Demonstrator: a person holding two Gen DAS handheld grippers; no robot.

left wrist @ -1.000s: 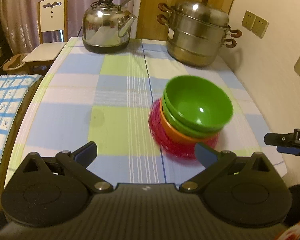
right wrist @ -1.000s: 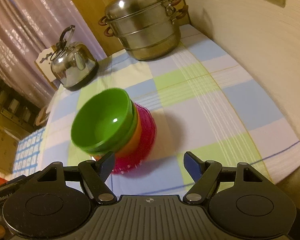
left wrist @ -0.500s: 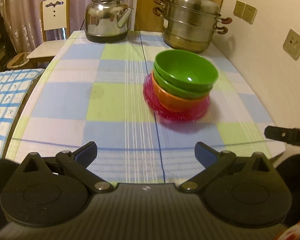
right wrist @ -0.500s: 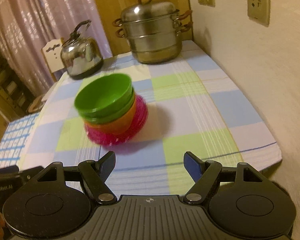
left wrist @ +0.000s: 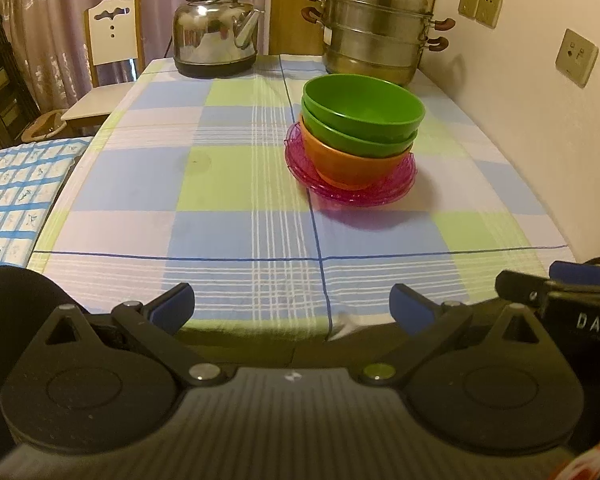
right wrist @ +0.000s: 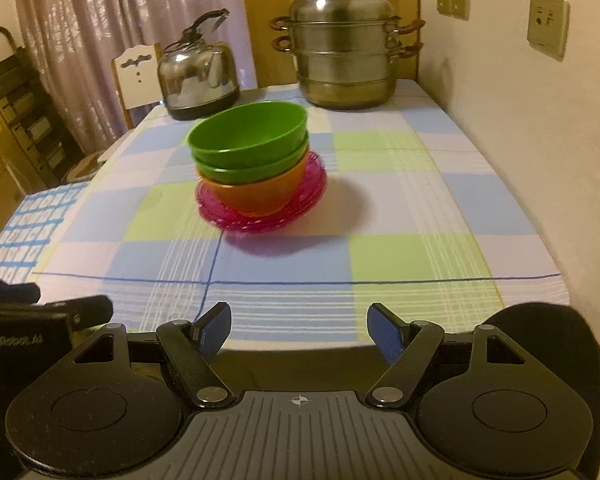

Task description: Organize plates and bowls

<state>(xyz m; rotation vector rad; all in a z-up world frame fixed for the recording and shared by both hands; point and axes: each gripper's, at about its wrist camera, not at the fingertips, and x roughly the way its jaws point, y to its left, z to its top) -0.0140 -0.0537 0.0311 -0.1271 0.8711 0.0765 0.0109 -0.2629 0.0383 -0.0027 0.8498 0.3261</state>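
Two green bowls [left wrist: 362,114] sit nested in an orange bowl [left wrist: 350,162], on a stack of pink see-through plates [left wrist: 396,188] in the middle of the checked table. The same stack shows in the right wrist view: green bowls [right wrist: 248,138], orange bowl [right wrist: 256,196], pink plates [right wrist: 312,184]. My left gripper [left wrist: 292,306] is open and empty, held back over the table's near edge. My right gripper [right wrist: 299,330] is open and empty, also at the near edge. Each gripper shows at the side of the other's view.
A steel kettle [left wrist: 216,32] and a tall steel steamer pot [left wrist: 374,28] stand at the far end of the table [left wrist: 228,184]. A wall with sockets [left wrist: 576,56] runs along the right. A white chair [left wrist: 108,52] stands at the far left.
Both grippers have drawn back and lowered from above the stack to the near table edge. The bowls and plates stay in place.
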